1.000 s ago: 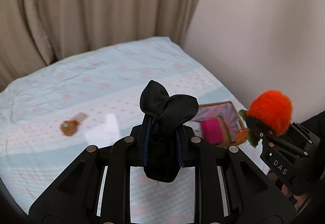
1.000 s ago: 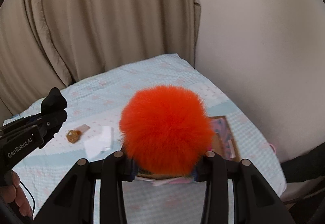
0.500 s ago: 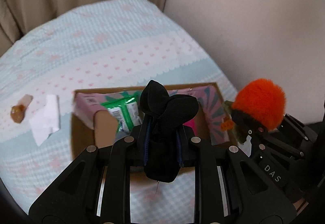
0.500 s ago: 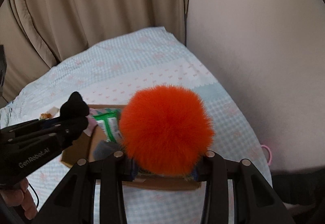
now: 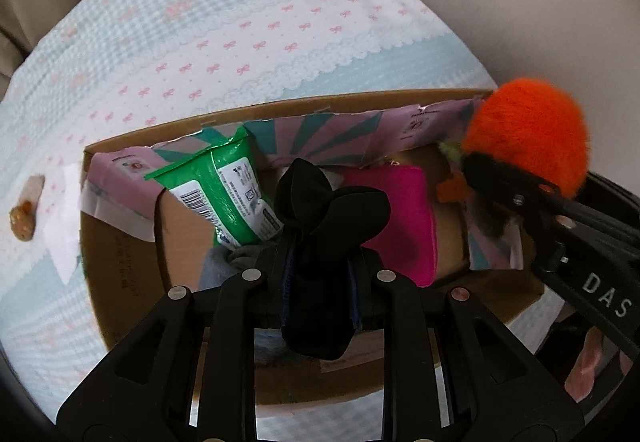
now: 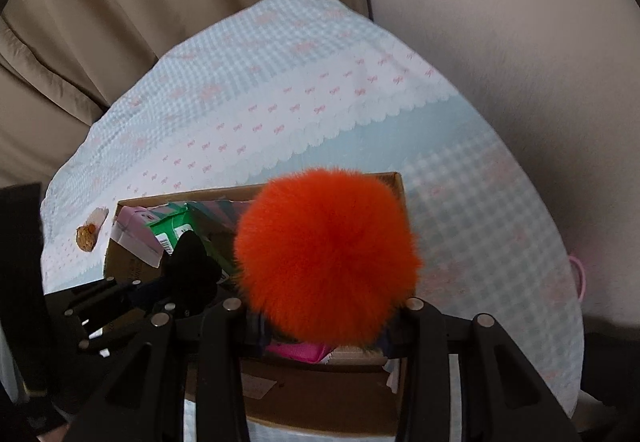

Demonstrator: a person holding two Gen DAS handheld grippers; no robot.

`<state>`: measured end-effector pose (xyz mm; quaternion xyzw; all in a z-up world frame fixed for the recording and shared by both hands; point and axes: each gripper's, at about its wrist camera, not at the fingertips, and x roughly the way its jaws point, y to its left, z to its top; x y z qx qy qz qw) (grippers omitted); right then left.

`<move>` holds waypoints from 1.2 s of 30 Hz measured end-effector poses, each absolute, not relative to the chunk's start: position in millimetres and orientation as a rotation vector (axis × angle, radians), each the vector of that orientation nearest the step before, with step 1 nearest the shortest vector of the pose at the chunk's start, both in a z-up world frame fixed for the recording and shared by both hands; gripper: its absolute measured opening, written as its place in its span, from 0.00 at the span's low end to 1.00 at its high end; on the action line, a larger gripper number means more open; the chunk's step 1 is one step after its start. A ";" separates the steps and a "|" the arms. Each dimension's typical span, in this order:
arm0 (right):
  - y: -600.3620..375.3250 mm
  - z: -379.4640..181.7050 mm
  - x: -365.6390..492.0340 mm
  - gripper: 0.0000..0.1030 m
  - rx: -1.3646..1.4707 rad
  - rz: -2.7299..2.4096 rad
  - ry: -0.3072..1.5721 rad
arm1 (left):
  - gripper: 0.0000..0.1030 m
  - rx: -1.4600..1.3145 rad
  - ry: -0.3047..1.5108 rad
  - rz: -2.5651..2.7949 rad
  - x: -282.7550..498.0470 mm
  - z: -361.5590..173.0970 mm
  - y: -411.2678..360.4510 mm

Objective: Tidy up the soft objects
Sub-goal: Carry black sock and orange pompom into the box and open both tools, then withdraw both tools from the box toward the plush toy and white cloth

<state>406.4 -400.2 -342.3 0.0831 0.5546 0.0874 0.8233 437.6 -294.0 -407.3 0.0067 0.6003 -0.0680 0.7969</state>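
Where curtain [image 6: 168,1] meets wall [image 6: 500,1], box [image 5: 120,274] on bedspread [image 5: 240,21].

Black plastic left claw [image 5: 320,274] with silver screws; right claw [image 5: 480,177] lettered "DAS"

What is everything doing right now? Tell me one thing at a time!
Left gripper: shut on the black cloth.
Black cloth: pinched, held over the box.
Right gripper: shut on the orange pompom.
Orange pompom: held above the box.
Cardboard box: open on the bed.
Green packet: leaning inside the box.
Pink pouch: inside the box.
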 end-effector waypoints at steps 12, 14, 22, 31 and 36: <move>-405.7 -343.7 410.8 1.00 0.221 0.226 1.179 | 1.00 0.004 1.331 -0.127 422.2 -403.6 -280.8; -406.8 -343.0 409.3 1.00 0.212 0.219 1.175 | 1.00 0.008 1.325 -0.127 419.1 -400.5 -279.6; -409.6 -323.1 398.3 1.00 0.201 0.188 1.118 | 1.00 0.003 1.281 -0.138 408.6 -373.6 -273.3; -389.3 -270.5 370.4 1.00 0.150 0.195 1.075 | 1.00 -0.030 1.189 -0.148 378.5 -313.7 -245.6; -372.2 -221.0 338.4 1.00 0.116 0.185 1.025 | 1.00 -0.059 1.111 -0.135 356.8 -267.9 -220.8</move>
